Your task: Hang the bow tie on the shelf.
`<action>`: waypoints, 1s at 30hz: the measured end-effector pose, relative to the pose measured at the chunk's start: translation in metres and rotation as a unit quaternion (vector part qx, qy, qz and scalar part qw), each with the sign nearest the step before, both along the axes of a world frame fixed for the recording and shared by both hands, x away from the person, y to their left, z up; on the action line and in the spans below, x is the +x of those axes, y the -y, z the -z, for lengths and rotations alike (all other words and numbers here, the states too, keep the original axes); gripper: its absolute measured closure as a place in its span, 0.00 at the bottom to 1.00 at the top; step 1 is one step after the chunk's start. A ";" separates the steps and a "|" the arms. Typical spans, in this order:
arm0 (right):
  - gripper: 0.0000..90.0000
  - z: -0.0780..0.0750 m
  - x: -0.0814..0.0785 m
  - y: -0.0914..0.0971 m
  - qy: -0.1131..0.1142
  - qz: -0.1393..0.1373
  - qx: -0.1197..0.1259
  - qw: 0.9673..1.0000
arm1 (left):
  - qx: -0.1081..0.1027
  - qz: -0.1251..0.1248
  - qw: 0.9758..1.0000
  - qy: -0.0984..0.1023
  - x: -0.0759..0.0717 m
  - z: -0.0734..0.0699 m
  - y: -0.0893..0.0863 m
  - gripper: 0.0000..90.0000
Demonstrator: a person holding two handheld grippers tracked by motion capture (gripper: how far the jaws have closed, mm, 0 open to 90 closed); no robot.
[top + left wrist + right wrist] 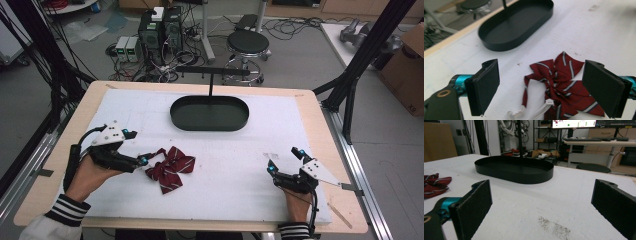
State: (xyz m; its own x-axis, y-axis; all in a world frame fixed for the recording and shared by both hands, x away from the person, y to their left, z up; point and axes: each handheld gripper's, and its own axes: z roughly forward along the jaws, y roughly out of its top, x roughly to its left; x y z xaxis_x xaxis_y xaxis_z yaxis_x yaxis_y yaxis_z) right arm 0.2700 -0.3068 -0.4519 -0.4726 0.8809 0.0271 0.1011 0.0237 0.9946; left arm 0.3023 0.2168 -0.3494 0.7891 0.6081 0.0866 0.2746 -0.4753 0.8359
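A dark red bow tie [170, 167] with white stripes lies flat on the white mat, left of centre. My left gripper [137, 147] is open just to its left. In the left gripper view the bow tie [559, 82] and its white strap [541, 110] lie on the mat between the wide-apart jaws of the left gripper [541, 85], untouched. My right gripper [283, 160] rests open near the front right of the mat. The right gripper [541, 195] has bare mat between its jaws, with the bow tie [436, 185] far off at the left edge.
A black oval tray [209, 127] with a thin T-shaped stand [210, 85] sits at the back middle of the mat [240, 190]. The wooden table edge [325, 130] frames the mat. Beyond the table stand a stool [247, 42], computers [160, 30] and floor cables.
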 end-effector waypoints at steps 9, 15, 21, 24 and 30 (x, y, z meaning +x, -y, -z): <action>0.02 0.000 0.000 0.001 0.000 0.000 0.001 1.000 | 0.056 -0.005 0.998 -0.033 0.009 0.009 0.030 0.20; 0.02 0.000 0.000 0.001 0.002 -0.001 0.003 1.000 | 0.079 -0.005 0.993 -0.082 0.022 0.021 0.044 0.23; 0.02 0.000 0.000 0.001 -0.002 0.001 0.008 1.000 | 0.106 -0.019 0.988 -0.107 0.029 0.033 0.049 0.24; 0.02 0.000 0.000 0.002 -0.001 0.000 0.009 1.000 | 0.116 -0.019 0.986 -0.114 0.031 0.036 0.051 0.25; 0.02 0.000 0.000 0.002 -0.002 0.002 0.010 1.000 | 0.150 -0.018 0.979 -0.141 0.036 0.043 0.060 0.31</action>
